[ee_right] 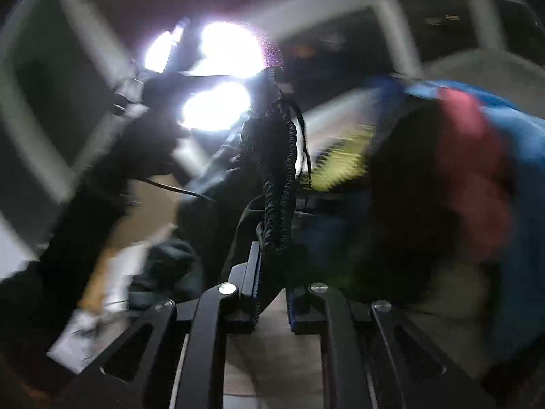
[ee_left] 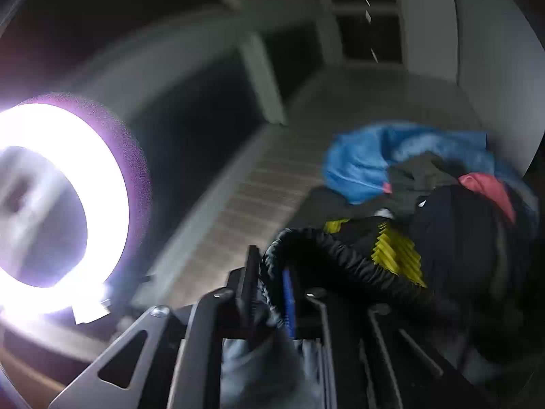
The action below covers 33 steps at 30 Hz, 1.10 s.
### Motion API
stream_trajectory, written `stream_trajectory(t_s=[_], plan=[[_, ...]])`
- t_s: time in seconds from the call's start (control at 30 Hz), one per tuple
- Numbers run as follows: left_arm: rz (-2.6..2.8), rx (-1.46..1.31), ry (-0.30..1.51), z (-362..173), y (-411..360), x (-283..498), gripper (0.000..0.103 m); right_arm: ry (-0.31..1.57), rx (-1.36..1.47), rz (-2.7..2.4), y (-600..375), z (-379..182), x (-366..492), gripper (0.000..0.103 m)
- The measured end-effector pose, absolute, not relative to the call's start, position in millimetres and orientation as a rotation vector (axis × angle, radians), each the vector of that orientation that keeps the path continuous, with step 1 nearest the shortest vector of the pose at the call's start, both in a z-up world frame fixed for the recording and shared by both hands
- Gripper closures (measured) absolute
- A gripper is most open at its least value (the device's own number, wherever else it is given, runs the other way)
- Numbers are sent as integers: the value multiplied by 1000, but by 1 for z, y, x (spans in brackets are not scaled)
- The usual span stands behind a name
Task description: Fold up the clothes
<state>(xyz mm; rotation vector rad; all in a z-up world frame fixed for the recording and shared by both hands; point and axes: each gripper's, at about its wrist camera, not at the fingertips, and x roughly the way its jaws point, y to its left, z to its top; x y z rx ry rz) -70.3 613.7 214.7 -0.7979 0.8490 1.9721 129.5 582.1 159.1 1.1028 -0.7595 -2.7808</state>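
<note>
A black garment with a ribbed elastic band (ee_left: 327, 255) and yellow pleated patches (ee_left: 398, 252) stretches between both grippers. In the left wrist view the band loops up and runs down between the fingers of my left gripper (ee_left: 270, 289), which is shut on it. In the right wrist view my right gripper (ee_right: 272, 272) is shut on the same ribbed band (ee_right: 277, 187), which stands up from its fingertips, with a yellow patch (ee_right: 344, 163) behind it. Both views are blurred by motion.
A pile of clothes lies to the right: blue cloth (ee_left: 357, 167), a red piece (ee_left: 490, 191) and dark items; blue (ee_right: 517, 143) and red (ee_right: 470, 170) show again. A pale slatted tabletop (ee_left: 259, 184) lies below. A bright ring light (ee_left: 102, 156) glares at left. White window frames (ee_left: 262, 75) stand behind.
</note>
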Motion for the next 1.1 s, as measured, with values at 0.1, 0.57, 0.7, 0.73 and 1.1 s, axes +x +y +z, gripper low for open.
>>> stream_trajectory(t_s=[0.1, 0.57, 0.7, 0.73, 1.1], plan=[[1862, -847, 922, 186, 642, -58, 78, -896, 1222, -2791, 619, 128, 128, 91], [2237, -1042, 709, 261, 286, -78, 67, -626, 1273, -2818, 615, 159, 109, 78], [2427, -1238, 581, 248, 136, -49, 68, -524, 1125, -2943, 611, 201, 133, 75], [2452, -1312, 525, 237, 96, -37, 67, -505, 1079, -2947, 605, 214, 135, 71], [2201, -1527, 376, 81, 73, 41, 51, -317, 960, -2514, 459, 293, 21, 65]])
